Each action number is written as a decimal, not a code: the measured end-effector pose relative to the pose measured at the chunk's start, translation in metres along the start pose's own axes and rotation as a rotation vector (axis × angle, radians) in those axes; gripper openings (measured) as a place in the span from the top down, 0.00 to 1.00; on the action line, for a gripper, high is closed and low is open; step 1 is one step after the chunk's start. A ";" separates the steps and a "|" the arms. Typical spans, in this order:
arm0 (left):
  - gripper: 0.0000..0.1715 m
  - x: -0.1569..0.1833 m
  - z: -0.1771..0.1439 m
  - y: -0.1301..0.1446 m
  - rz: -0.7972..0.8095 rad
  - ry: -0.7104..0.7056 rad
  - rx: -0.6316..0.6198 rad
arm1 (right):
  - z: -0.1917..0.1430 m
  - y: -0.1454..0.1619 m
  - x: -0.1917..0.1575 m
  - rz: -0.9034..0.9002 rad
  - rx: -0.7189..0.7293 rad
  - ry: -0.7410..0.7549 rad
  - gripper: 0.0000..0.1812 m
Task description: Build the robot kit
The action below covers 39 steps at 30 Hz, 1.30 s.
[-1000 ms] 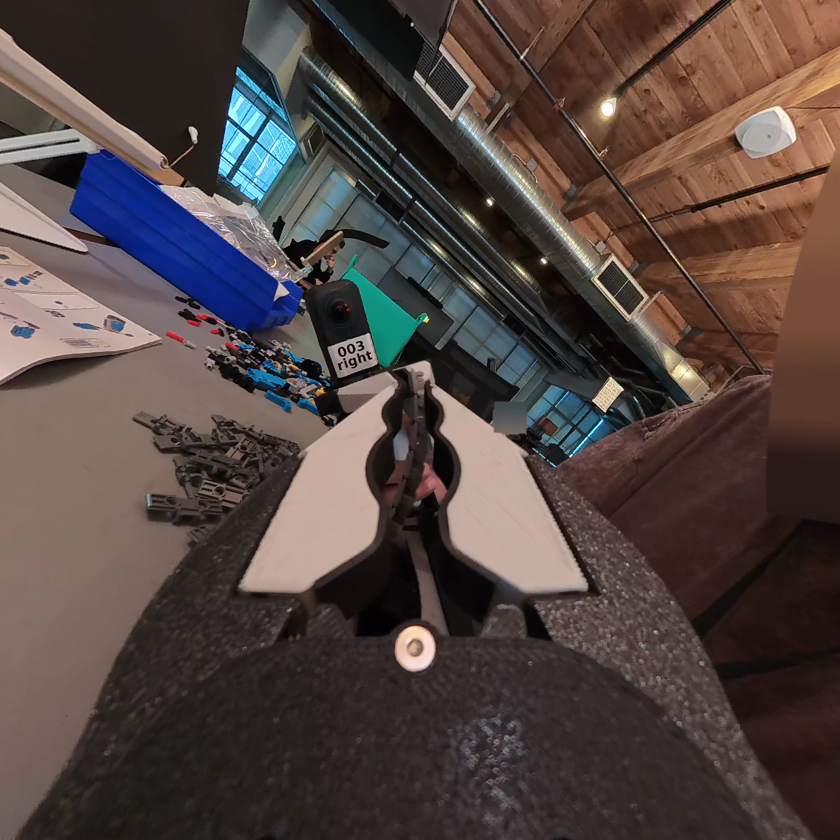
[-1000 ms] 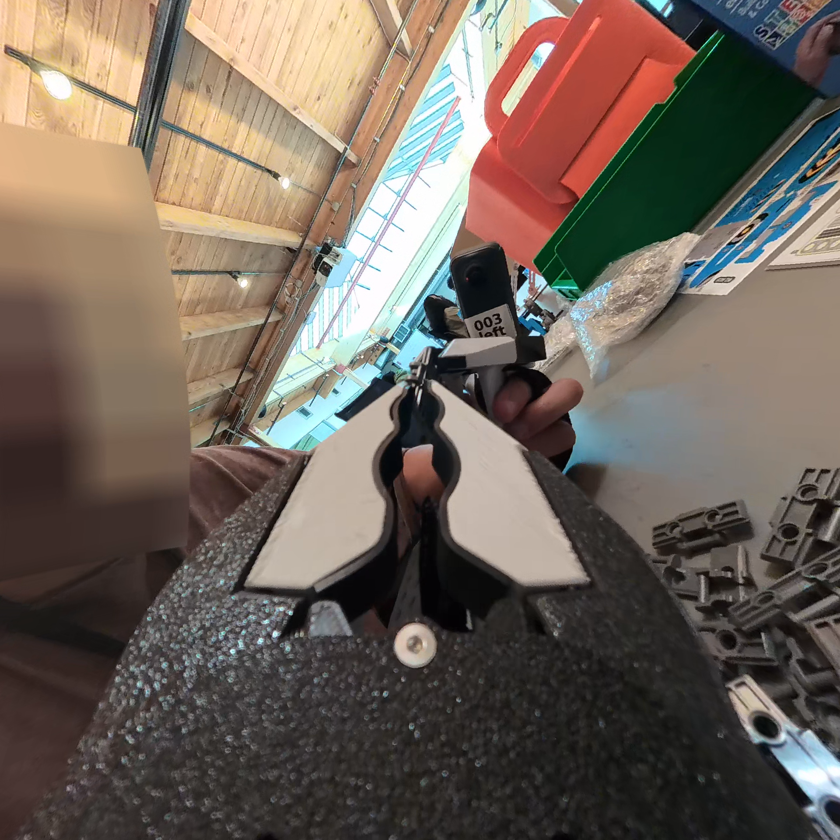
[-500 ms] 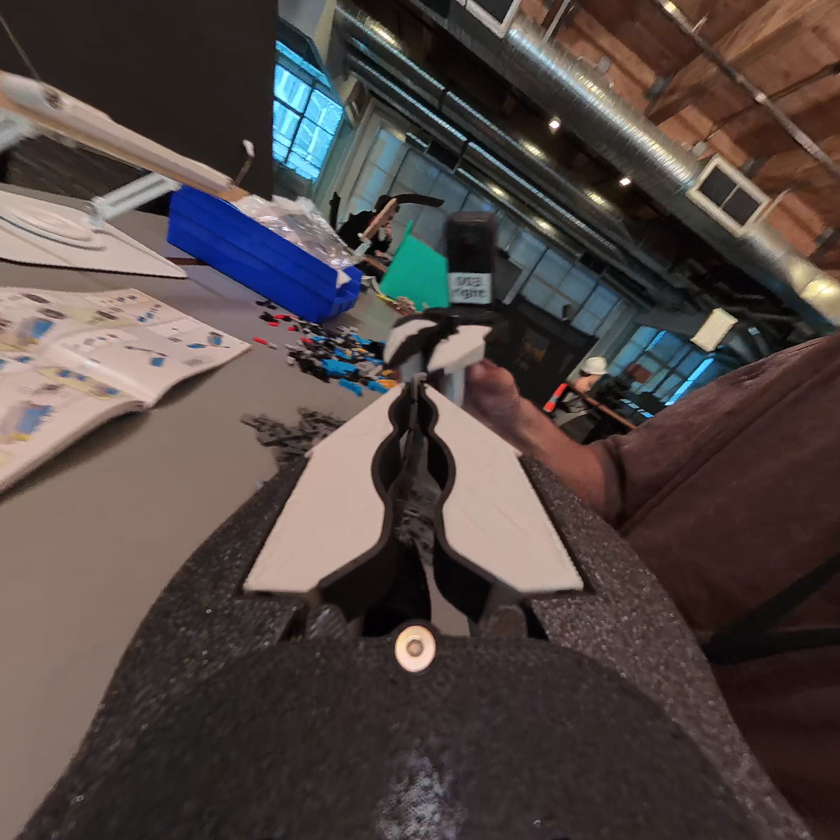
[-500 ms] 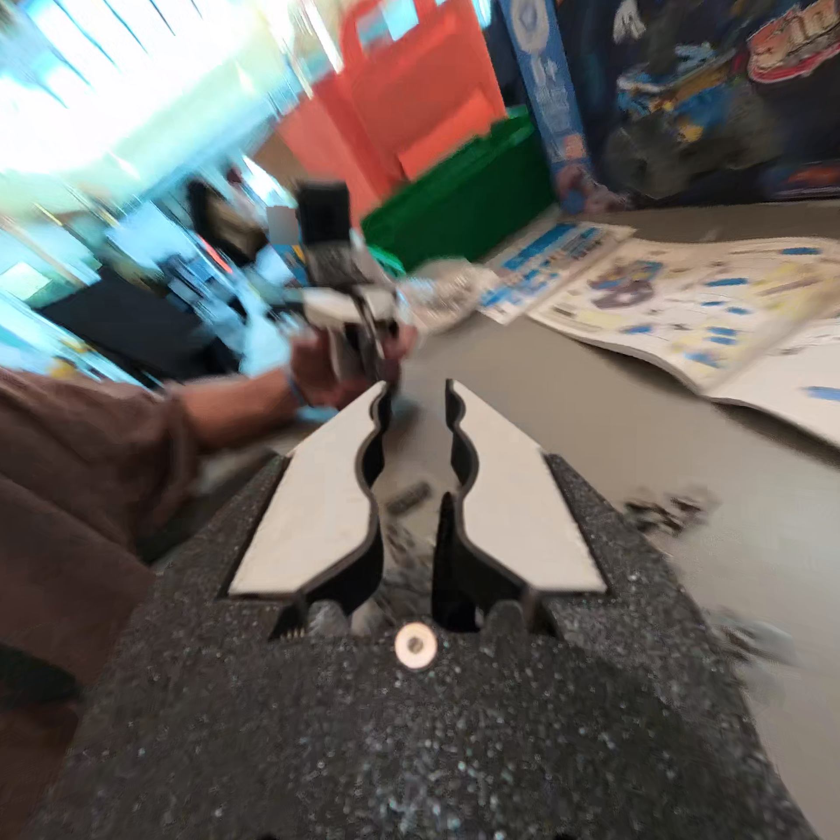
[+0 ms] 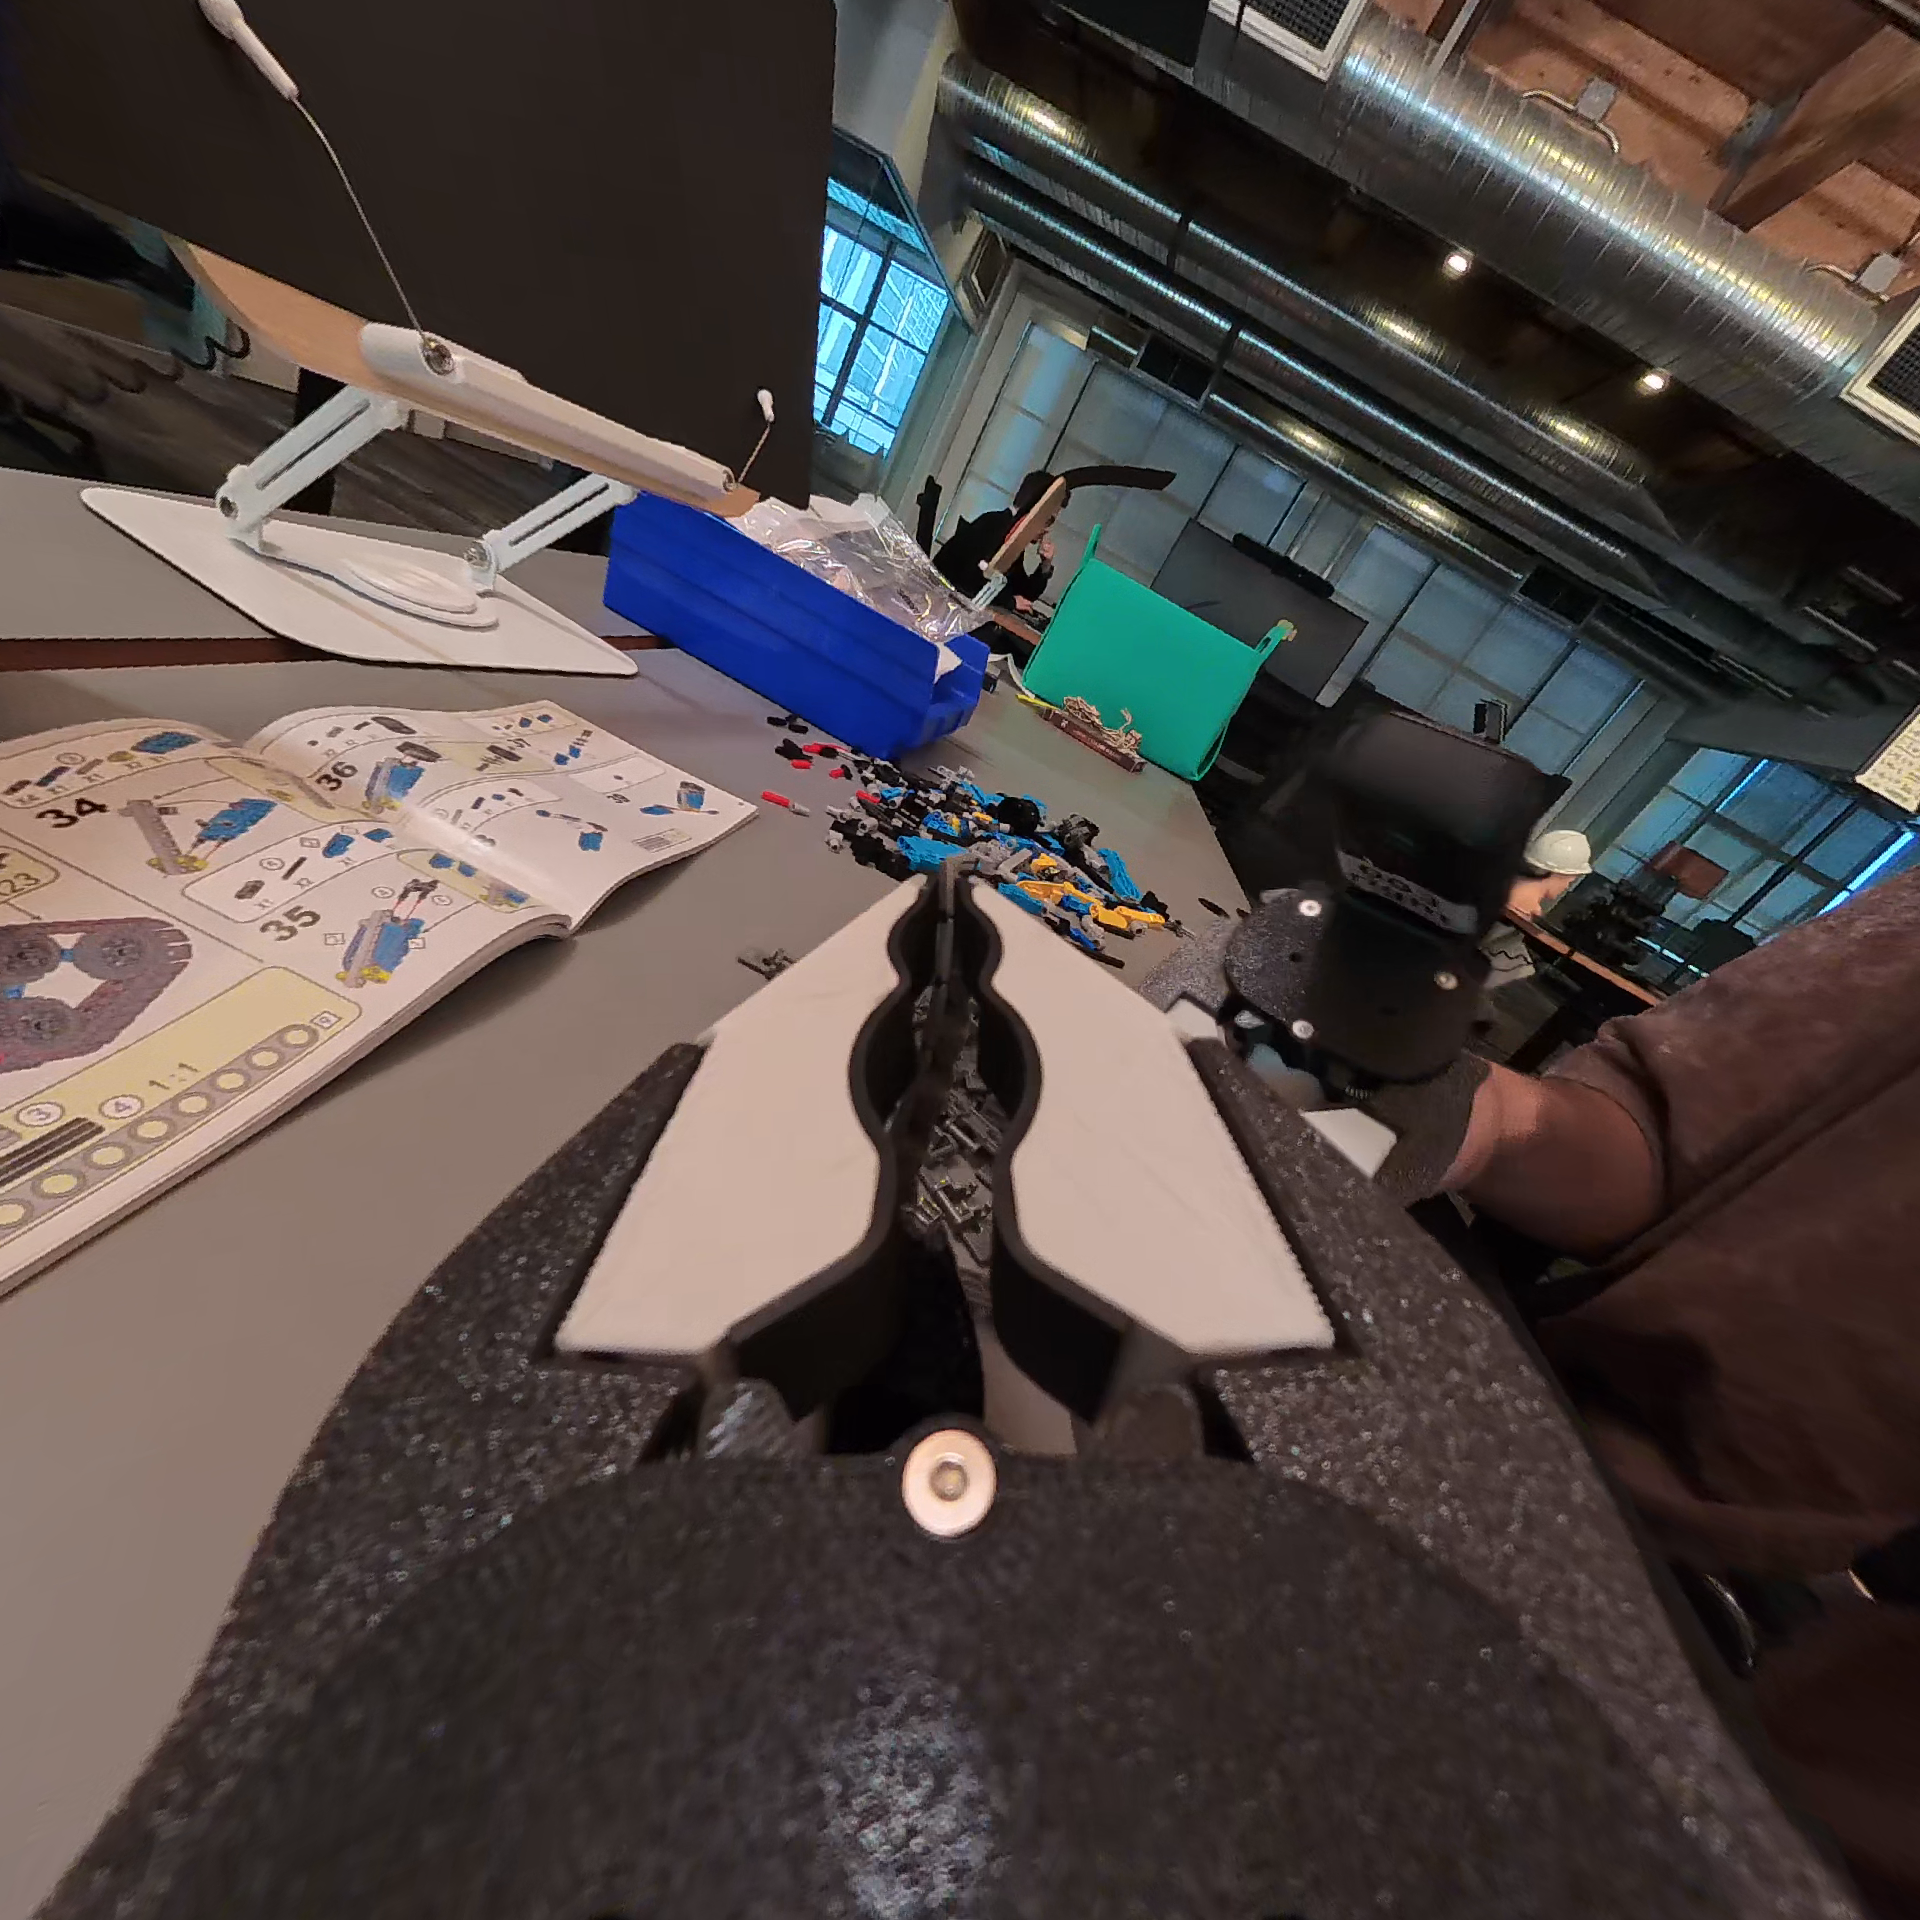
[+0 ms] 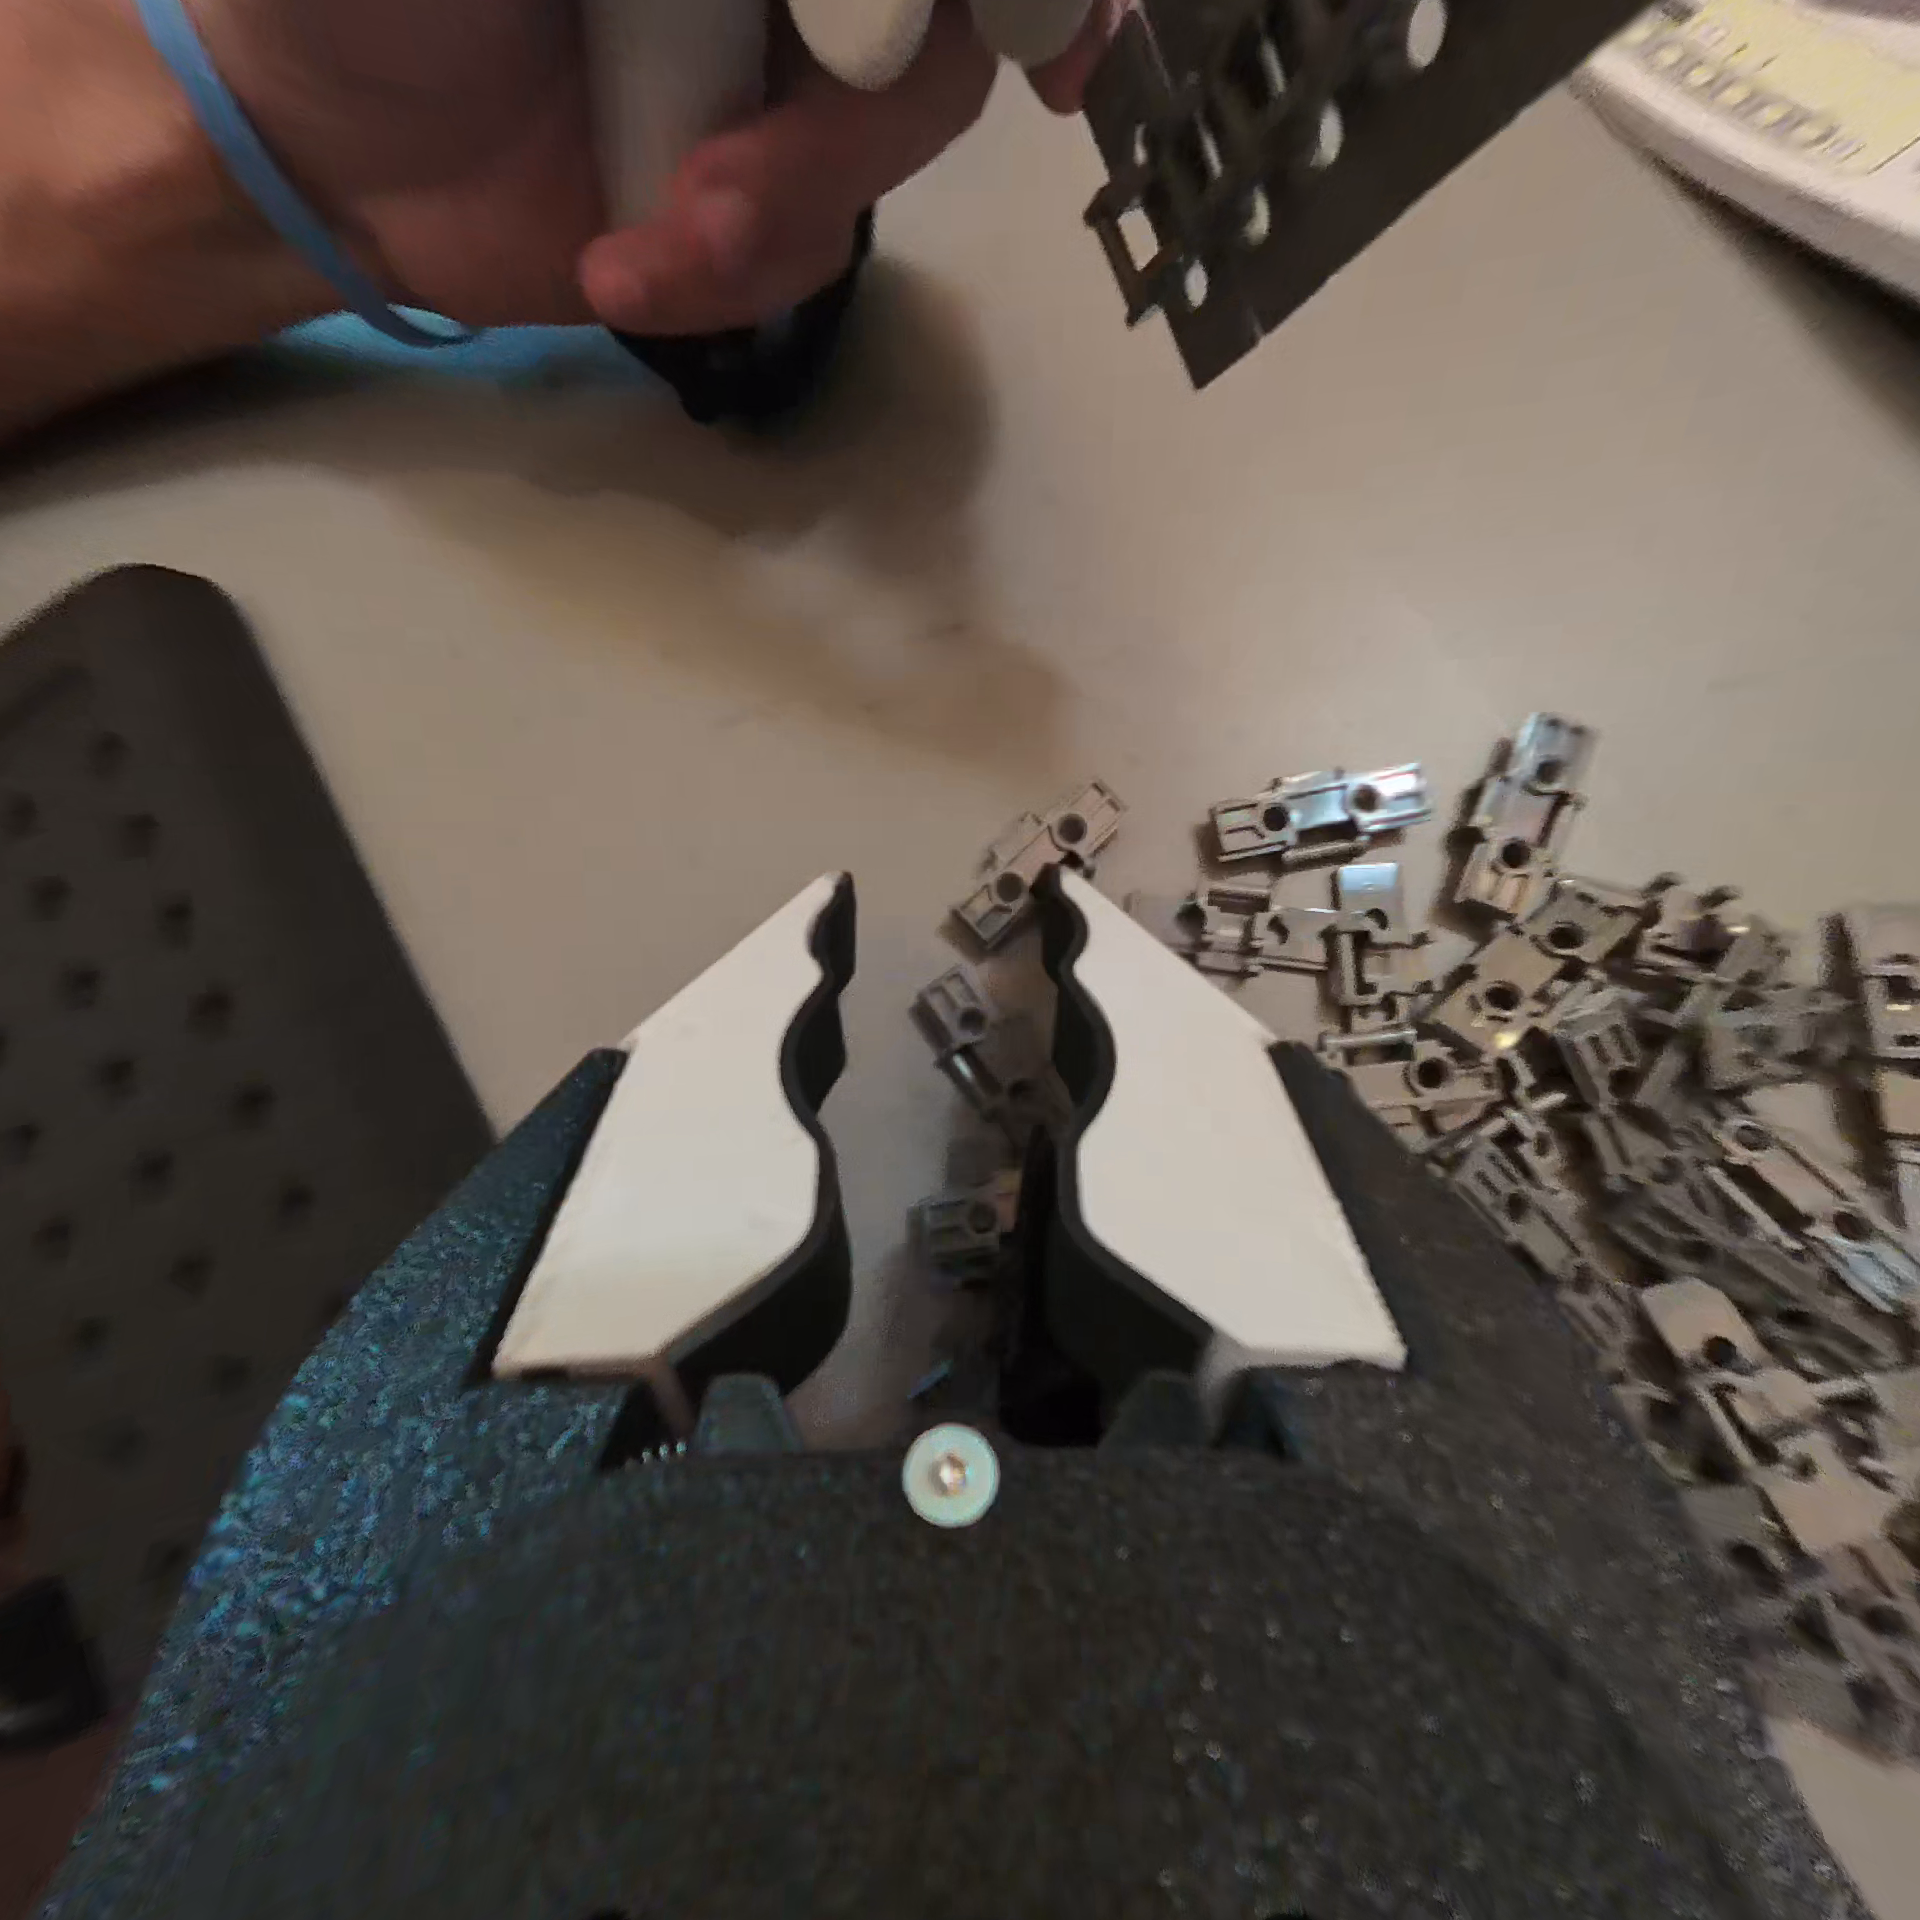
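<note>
Links [image 6: 1049,852] under right tongs [image 6: 948,899], spread and empty: light, stiff, slick plastic; pinch flat faces. Left tongs [image 5: 945,883] clamp chain [image 6: 1299,156], probably floppy.

We spot printed numerals on the open instruction booklet [image 5: 312,883], left of the left gripper [image 5: 948,883]; pale notice [image 5: 1896,764] far right.

Lighting: daylight is coming through windows [image 5: 883,322] beyond the fingers [image 5: 769,1122]; ceiling spotlights [image 5: 1458,262] are glowing. Right wrist view: motion blur is smearing grey pieces [image 6: 1558,1039]; soft shadows are falling across the worktop [image 6: 1351,540] ahead. Edges are bowing under wide-angle distortion.
</note>
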<state>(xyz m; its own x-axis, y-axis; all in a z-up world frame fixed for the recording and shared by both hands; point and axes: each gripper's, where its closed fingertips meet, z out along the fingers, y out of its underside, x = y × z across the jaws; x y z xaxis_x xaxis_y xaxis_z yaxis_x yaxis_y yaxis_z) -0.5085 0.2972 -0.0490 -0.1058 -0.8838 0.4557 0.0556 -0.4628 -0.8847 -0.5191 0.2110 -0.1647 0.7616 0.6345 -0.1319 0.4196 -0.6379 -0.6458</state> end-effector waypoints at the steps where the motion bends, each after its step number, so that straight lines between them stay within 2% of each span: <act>1: 0.99 0.000 0.000 -0.001 0.001 0.001 0.003 | 0.001 -0.001 0.005 -0.021 -0.013 0.058 0.80; 3: 0.99 0.001 0.000 -0.001 -0.008 0.004 0.003 | 0.004 -0.002 0.005 -0.051 -0.033 0.116 0.79; 7: 0.99 0.001 0.001 0.000 -0.014 0.005 0.000 | 0.006 -0.004 0.017 -0.090 -0.044 0.224 0.89; 13: 0.99 0.003 0.002 0.001 -0.007 0.007 -0.007 | 0.005 -0.004 0.027 -0.108 -0.059 0.210 0.94; 16: 0.99 0.001 0.001 0.004 0.005 -0.001 -0.037 | 0.002 -0.006 0.024 0.033 -0.004 0.034 0.94; 18: 0.99 -0.003 0.001 0.008 0.019 -0.021 -0.080 | -0.010 -0.019 0.015 0.208 0.104 -0.191 0.94; 21: 0.99 0.003 0.004 0.027 0.004 0.033 -0.211 | -0.048 -0.049 0.006 0.388 0.326 -0.538 0.94; 22: 0.99 0.008 0.005 0.033 -0.015 0.064 -0.239 | -0.058 -0.056 0.008 0.412 0.375 -0.604 0.94; 26: 0.99 0.022 0.012 0.039 -0.165 0.170 -0.232 | -0.077 -0.076 0.024 0.365 0.515 -0.665 0.94; 28: 0.99 0.024 0.013 0.037 -0.225 0.192 -0.213 | -0.083 -0.083 0.027 0.317 0.561 -0.660 0.94; 30: 0.99 0.021 0.012 0.034 -0.271 0.185 -0.193 | -0.078 -0.083 0.030 0.252 0.549 -0.592 0.95; 33: 0.99 0.016 0.013 0.034 -0.328 0.165 -0.181 | -0.074 -0.083 0.026 0.188 0.550 -0.565 0.94; 39: 0.99 0.012 0.015 0.043 -0.357 0.132 -0.228 | -0.057 -0.079 0.033 0.014 0.495 -0.357 0.95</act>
<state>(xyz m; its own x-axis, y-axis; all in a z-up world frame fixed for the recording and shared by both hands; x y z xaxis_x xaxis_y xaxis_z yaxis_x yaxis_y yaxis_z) -0.4925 0.2651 -0.0802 -0.2049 -0.6480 0.7336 -0.2261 -0.6979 -0.6796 -0.4985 0.2572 -0.0750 0.5168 0.7893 -0.3316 0.0662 -0.4229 -0.9037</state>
